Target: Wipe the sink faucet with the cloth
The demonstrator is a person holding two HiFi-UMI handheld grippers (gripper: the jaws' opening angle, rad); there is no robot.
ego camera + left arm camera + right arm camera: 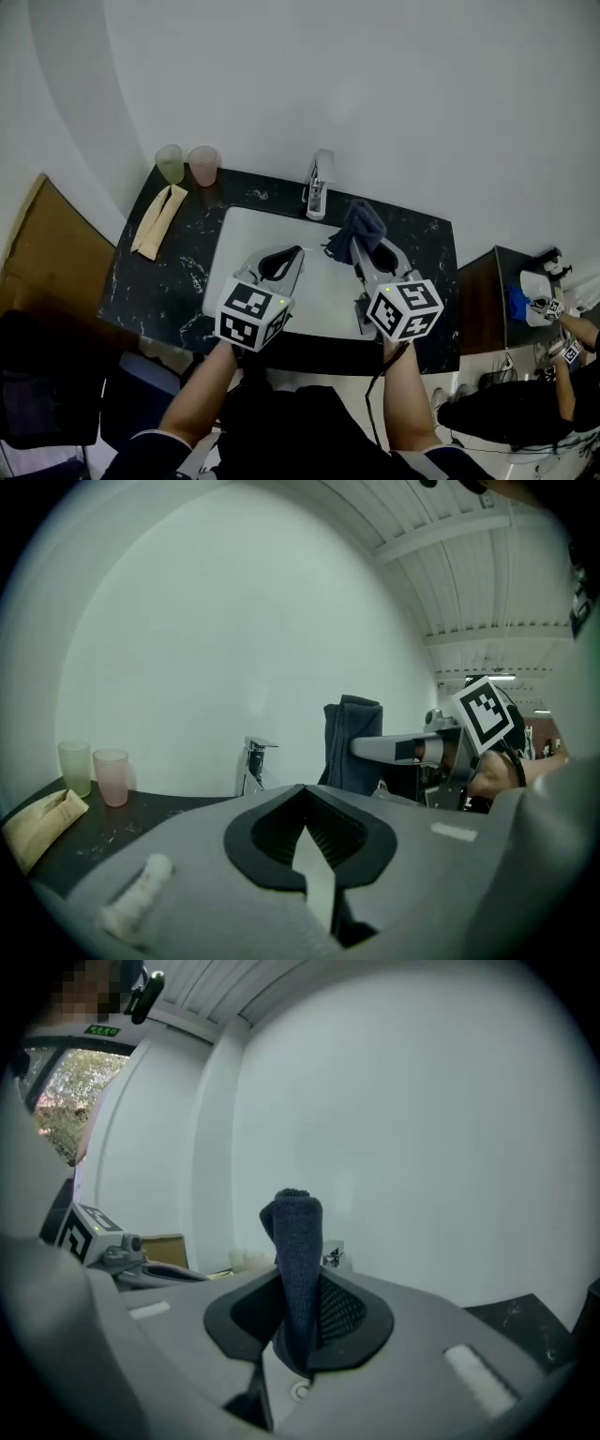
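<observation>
The worktop (178,277) looks like glossy black stone with white veins, and the sink (246,230) is smooth white. The faucet (319,187) at the far edge is bright polished metal. The cloth (360,227) is dark blue, soft, with a ribbed knit. The green cup (170,163) and pink cup (202,165) look like translucent plastic. The left claw (302,794) and right claw (300,1288) are matt grey plastic.

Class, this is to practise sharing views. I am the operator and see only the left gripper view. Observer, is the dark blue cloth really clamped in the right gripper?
Observer: Yes. The right gripper view shows the dark blue cloth upright, pinched between the jaws of the right gripper.
Operator: What lies below my left gripper?
Observer: The head view shows a white rectangular sink basin beneath it.
Operator: Where is the chrome faucet on it?
Observer: At the middle of the basin's back edge.
</observation>
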